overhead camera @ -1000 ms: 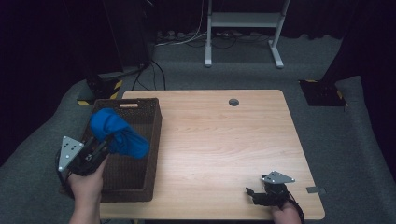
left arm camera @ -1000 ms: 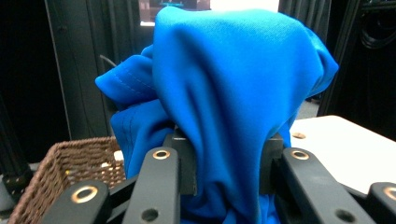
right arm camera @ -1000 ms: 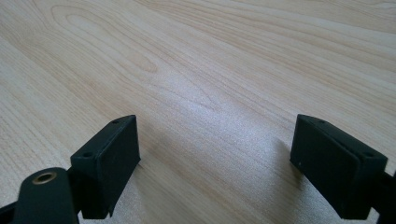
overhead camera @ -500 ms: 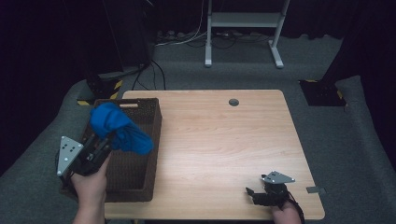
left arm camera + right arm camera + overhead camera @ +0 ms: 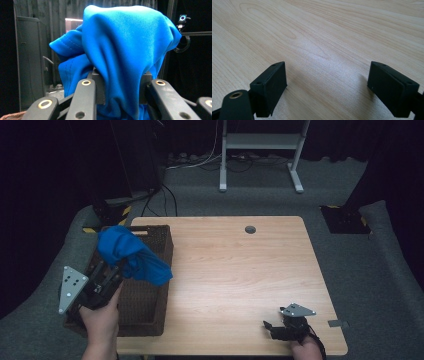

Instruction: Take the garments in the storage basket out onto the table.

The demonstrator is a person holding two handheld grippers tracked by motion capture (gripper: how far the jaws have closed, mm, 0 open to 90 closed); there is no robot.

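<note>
- the right gripper [image 5: 272, 329] is resting at about 5 o'clock on the table [image 5: 235, 270], near its front edge, with a hand behind it; in the right gripper view [image 5: 328, 82] its jaws are standing wide apart with nothing but bare wood grain between them.
- the left gripper [image 5: 107, 277] is sitting at about 8 o'clock, held in a hand [image 5: 100, 322] above the near end of the dark woven basket [image 5: 150, 300]; its grey plate is angling off to the outer side.
- the blue cloth [image 5: 131, 256] is being gripped there: in the left gripper view the jaws are clamping a bunched fold of the blue cloth [image 5: 125, 55], which is billowing up over the pads.
- in the high view the cloth is hanging clear above the basket, one end drooping toward 3 o'clock over the basket's table-side rim.
- the basket is standing along the table's 9 o'clock edge.
- farther off, at 12 o'clock, a round grommet hole [image 5: 250, 229] is sitting in the table top.
</note>
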